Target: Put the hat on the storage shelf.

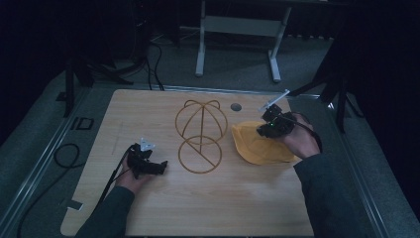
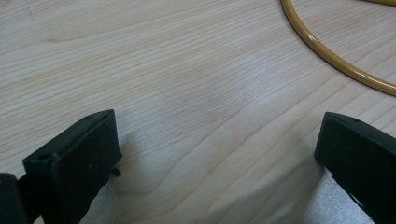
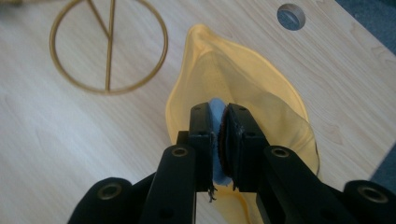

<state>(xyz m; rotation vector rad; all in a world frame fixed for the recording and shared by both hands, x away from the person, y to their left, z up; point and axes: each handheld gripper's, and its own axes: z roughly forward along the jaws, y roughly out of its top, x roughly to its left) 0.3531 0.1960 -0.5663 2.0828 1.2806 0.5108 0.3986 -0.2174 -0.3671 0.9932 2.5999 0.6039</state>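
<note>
A yellow cap (image 1: 257,148) lies on the right half of the wooden table (image 1: 148,114). My right gripper (image 1: 262,130) is over the cap's far side. In the right gripper view its jaws (image 3: 218,112) are shut on a blue and dark red piece at the edge of the cap (image 3: 243,74), and the yellow cloth spreads out beyond them. A gold wire hat stand (image 1: 200,124) with a round base ring (image 1: 199,154) stands at the table's middle. My left gripper (image 1: 161,167) rests low on the table to the left of the ring, open (image 2: 219,135), with bare wood between its jaws.
A round hole (image 1: 236,106) sits in the tabletop behind the cap, also seen in the right gripper view (image 3: 290,16). The stand's ring (image 2: 327,53) curves past the left gripper's upper right. A white table frame (image 1: 237,29) stands on the floor beyond the far edge.
</note>
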